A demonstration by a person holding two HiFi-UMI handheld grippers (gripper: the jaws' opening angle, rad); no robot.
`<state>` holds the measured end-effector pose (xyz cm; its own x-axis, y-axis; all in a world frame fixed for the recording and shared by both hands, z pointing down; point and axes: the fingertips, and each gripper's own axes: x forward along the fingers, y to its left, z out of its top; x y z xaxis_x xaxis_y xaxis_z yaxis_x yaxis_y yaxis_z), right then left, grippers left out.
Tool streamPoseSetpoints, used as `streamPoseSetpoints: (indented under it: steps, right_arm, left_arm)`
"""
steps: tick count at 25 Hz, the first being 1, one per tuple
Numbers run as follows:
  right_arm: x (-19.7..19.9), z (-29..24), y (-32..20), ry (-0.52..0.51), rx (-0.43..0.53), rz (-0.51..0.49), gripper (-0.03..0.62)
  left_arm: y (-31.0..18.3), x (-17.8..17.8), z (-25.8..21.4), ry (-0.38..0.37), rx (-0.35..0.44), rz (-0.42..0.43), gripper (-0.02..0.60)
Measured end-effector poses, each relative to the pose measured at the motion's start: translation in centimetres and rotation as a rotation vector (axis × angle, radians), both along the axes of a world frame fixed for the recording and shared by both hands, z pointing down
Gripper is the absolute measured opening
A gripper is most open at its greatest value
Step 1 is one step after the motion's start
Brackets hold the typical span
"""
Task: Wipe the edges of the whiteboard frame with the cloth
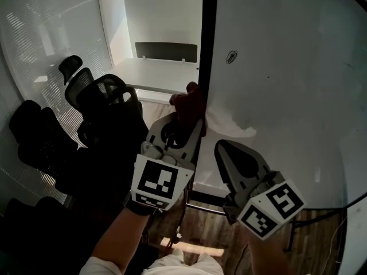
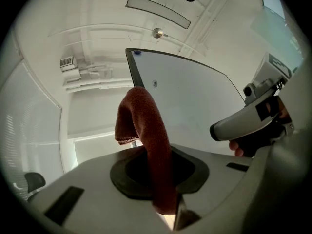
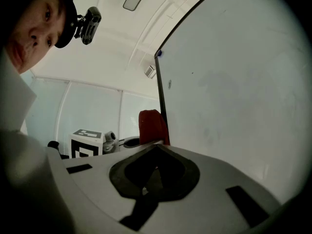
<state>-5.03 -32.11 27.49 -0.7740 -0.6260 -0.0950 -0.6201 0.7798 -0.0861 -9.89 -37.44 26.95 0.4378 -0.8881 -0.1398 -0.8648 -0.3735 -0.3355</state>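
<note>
A dark red cloth (image 1: 188, 101) is pinched in my left gripper (image 1: 184, 120), which is shut on it. The cloth presses against the black left edge of the whiteboard frame (image 1: 207, 50). In the left gripper view the cloth (image 2: 146, 126) rises from between the jaws and folds over toward the frame edge (image 2: 132, 69). My right gripper (image 1: 225, 149) hangs shut with nothing in it, in front of the lower white board surface (image 1: 287, 67). In the right gripper view the cloth (image 3: 151, 126) sits beside the frame (image 3: 161, 91).
Several black office chairs (image 1: 97, 105) crowd the left side, close to my left arm. A white desk (image 1: 155, 76) with a dark panel stands behind them. The board's stand bar (image 1: 200, 202) crosses above a wooden floor (image 1: 309, 245).
</note>
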Motion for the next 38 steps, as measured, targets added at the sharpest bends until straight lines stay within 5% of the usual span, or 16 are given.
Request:
streamPoseSetpoints:
  steps: [20, 26, 38]
  right_arm:
    - [-0.7, 7.5, -1.2, 0.006, -0.069, 0.017, 0.003]
    - [-0.9, 9.3, -1.2, 0.008, -0.089, 0.020, 0.002]
    - [-0.7, 11.1, -1.1, 0.002, -0.105, 0.026, 0.002]
  left_arm:
    - [-0.5, 0.0, 10.2, -0.006, 0.030, 0.041, 0.071]
    - [-0.5, -0.2, 13.2, 0.037, -0.041, 0.030, 0.071]
    - [-0.5, -0.1, 17.4, -0.023, -0.085, 0.001, 0.071]
